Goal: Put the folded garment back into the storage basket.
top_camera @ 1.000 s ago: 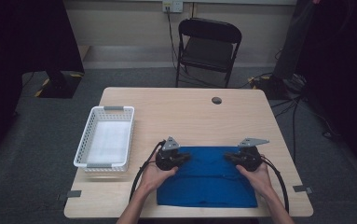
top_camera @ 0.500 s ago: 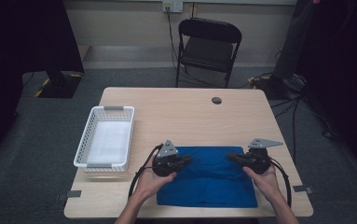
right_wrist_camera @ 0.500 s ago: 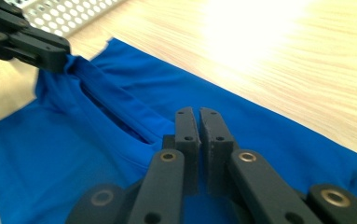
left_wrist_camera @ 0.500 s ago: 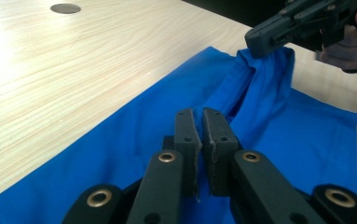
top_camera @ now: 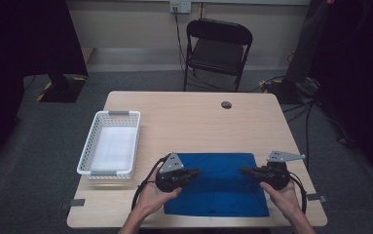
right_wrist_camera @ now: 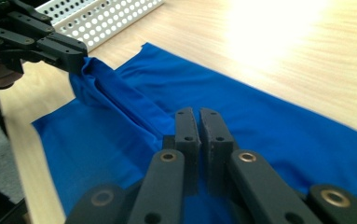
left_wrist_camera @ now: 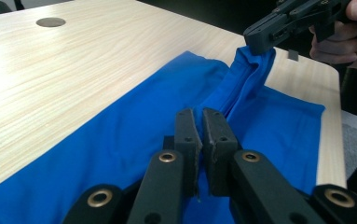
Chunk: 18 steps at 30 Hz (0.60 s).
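Table (top_camera: 184,122): it is bearing everything; the bare wood beyond the cloth is giving room to lay a fold down flat.
Blue cloth (top_camera: 218,187): it is lying spread at the near edge of the table, between the two hands, with a ridge of fabric being pulled up across its middle.
White basket (top_camera: 110,144): it is sitting just left of the cloth, apart from it; probably where the cloth is heading once folded.
Left gripper (top_camera: 194,172): its jaws are pressed together, pinching the cloth at one end of the ridge.
Right gripper (top_camera: 245,170): it is likewise clamping the cloth at the other end.
Doing it well: both hands should be rising evenly, keeping the ridge taut and straight, so the fold is landing square rather than skewed.
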### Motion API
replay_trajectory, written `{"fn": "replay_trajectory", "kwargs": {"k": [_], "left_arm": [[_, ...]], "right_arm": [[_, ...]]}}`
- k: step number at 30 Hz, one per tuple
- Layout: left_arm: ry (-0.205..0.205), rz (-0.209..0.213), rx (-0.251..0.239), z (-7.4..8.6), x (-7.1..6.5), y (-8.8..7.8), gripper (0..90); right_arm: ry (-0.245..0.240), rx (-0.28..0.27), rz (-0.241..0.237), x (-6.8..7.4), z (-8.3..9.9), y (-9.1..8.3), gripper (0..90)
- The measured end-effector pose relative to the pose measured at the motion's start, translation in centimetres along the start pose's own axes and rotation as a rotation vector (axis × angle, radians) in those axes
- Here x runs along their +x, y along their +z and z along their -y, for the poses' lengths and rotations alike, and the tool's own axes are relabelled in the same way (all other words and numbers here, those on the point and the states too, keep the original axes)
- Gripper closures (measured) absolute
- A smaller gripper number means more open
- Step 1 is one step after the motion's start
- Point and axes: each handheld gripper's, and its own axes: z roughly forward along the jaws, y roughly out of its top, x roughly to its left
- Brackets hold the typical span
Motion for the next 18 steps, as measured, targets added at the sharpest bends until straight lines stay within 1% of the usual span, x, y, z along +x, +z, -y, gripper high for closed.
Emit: {"fn": "replay_trajectory", "kwargs": {"k": [1, 2, 4, 6, 7, 10, 11, 14, 16, 18], "left_arm": [[-0.002, 0.009, 0.002, 0.1, -0.2, -0.1, 85.7], [0.006, 0.008, 0.008, 0.2, -0.4, -0.3, 85.7], [0.006, 0.014, 0.015, 0.5, -0.8, -0.5, 85.7], [0.010, 0.015, 0.021, 1.0, -1.2, -0.8, 85.7], [0.011, 0.007, 0.024, 1.2, -1.4, -1.0, 85.7], [0.001, 0.014, 0.036, 1.8, -1.7, -1.3, 85.8], [-0.005, 0.023, 0.041, 2.0, -1.8, -1.4, 85.7], [0.000, 0.032, 0.070, 2.8, -2.3, -1.4, 85.8], [-0.006, 0.032, 0.084, 3.3, -2.4, -1.4, 85.6], [-0.013, 0.031, 0.093, 3.7, -2.4, -1.4, 85.5]], "right_arm": [[-0.001, 0.000, -0.002, 0.1, 0.1, -0.1, 86.6], [-0.006, 0.005, -0.001, 0.2, 0.3, -0.2, 86.6], [-0.009, 0.009, -0.006, 0.5, 0.7, -0.4, 86.6], [-0.017, 0.018, -0.010, 0.8, 1.1, -0.7, 86.6], [-0.019, 0.020, -0.011, 1.0, 1.3, -0.8, 86.6], [-0.031, 0.034, -0.014, 1.5, 1.9, -0.9, 86.6], [-0.033, 0.039, -0.015, 1.7, 2.1, -0.9, 86.6], [-0.035, 0.039, -0.019, 2.0, 2.7, -0.9, 86.5], [-0.029, 0.038, -0.027, 2.2, 3.2, -0.8, 86.4], [-0.038, 0.053, -0.022, 2.3, 3.7, -0.7, 86.3]]}}
